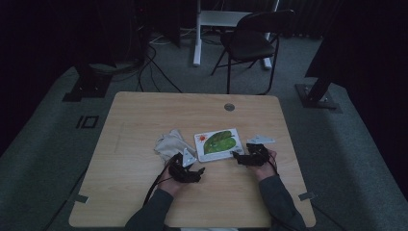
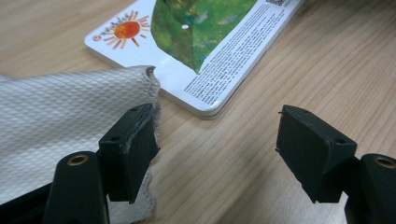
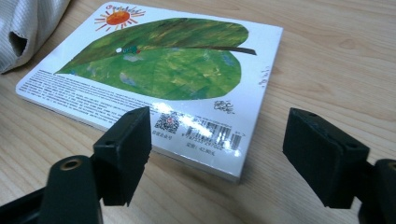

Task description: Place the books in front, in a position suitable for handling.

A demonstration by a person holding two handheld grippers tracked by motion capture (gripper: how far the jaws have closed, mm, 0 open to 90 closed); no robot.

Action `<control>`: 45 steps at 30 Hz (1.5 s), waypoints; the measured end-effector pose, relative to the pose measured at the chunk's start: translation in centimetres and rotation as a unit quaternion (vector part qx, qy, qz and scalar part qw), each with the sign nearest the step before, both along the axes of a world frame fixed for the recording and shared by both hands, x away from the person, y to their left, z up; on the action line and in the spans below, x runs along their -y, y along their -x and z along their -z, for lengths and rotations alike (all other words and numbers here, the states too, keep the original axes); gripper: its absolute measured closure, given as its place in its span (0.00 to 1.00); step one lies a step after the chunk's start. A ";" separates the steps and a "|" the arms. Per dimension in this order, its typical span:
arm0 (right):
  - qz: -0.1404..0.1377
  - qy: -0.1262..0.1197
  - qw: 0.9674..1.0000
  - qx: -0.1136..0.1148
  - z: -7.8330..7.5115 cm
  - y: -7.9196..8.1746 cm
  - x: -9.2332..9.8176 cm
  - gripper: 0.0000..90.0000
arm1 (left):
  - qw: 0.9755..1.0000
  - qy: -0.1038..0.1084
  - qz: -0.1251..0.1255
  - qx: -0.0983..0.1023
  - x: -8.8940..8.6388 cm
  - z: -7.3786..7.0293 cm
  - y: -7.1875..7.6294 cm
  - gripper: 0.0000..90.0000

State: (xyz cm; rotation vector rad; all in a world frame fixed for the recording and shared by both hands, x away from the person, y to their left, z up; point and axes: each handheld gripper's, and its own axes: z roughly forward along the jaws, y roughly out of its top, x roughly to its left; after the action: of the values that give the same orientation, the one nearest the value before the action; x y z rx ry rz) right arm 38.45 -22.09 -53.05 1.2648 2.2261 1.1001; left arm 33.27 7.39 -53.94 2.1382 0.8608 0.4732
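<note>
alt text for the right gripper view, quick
A closed picture book with a big green leaf and an orange sun lies flat on a wooden table, just beyond the right gripper with its jaws open; a grey cloth lies top left.

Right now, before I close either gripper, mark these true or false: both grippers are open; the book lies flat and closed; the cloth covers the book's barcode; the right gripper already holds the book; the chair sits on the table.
1. Both grippers are open. True: the left gripper and the right gripper each show a wide gap.
2. The book lies flat and closed. True.
3. The cloth covers the barcode. False: the barcode is bare; the cloth lies beside the book.
4. The right gripper holds the book. False: nothing is gripped.
5. The chair sits on the table. False: it stands on the floor beyond.
</note>
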 end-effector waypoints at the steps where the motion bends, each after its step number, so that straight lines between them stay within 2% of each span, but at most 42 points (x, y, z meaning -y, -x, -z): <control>1: -0.003 0.002 1.000 -0.001 0.1 -0.1 -0.1 0.24 | 1.000 0.001 -0.001 -0.001 0.1 0.1 -0.1 0.32; 8: -0.004 -0.005 1.000 -0.013 0.5 -0.8 -0.2 0.22 | 1.000 -0.006 -0.003 -0.001 0.4 0.4 -0.6 0.30; 9: -0.003 -0.009 1.000 -0.013 0.6 -0.8 -0.1 0.22 | 1.000 -0.006 -0.007 -0.006 0.5 0.5 -0.9 0.30; 12: -0.001 -0.028 0.999 -0.024 0.9 -1.1 0.3 0.22 | 1.000 -0.006 -0.007 -0.007 0.6 0.5 -1.2 0.30; 16: -0.001 -0.035 0.999 -0.030 1.1 -1.3 0.6 0.21 | 1.000 -0.013 -0.006 -0.013 0.9 0.6 -1.6 0.29; 19: -0.004 -0.033 0.999 -0.036 1.3 -1.6 0.5 0.21 | 1.000 -0.014 -0.007 -0.020 1.1 0.6 -1.9 0.28; 22: -0.007 -0.032 0.999 -0.038 1.3 -1.7 0.3 0.20 | 0.999 -0.016 -0.004 -0.040 1.2 0.7 -2.3 0.27; 23: -0.008 -0.032 0.999 -0.040 1.3 -1.7 0.3 0.20 | 0.999 -0.014 -0.004 -0.041 1.3 0.6 -2.4 0.25; 27: -0.011 -0.039 0.998 -0.047 1.4 -1.9 0.1 0.20 | 0.999 -0.021 -0.004 -0.037 1.6 0.7 -2.6 0.25; 34: -0.021 -0.042 0.997 -0.053 1.4 -1.9 -0.1 0.21 | 0.999 -0.022 -0.011 -0.038 1.7 0.7 -2.7 0.25; 39: -0.028 -0.045 0.997 -0.056 1.5 -1.8 -0.2 0.22 | 0.999 -0.006 -0.014 -0.044 1.4 0.7 -2.8 0.25; 41: -0.028 -0.046 0.997 -0.055 1.5 -1.8 -0.1 0.22 | 0.999 -0.007 -0.017 -0.044 1.5 0.7 -2.7 0.25; 45: -0.029 -0.045 0.997 -0.055 1.5 -1.8 -0.1 0.22 | 0.999 0.002 -0.011 -0.041 1.9 0.6 -2.0 0.26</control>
State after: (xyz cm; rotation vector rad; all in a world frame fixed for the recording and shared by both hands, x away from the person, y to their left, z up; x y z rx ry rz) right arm 40.21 -21.96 -54.54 1.3356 2.3306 1.1909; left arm 35.23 5.53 -54.54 2.1597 0.9311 0.3963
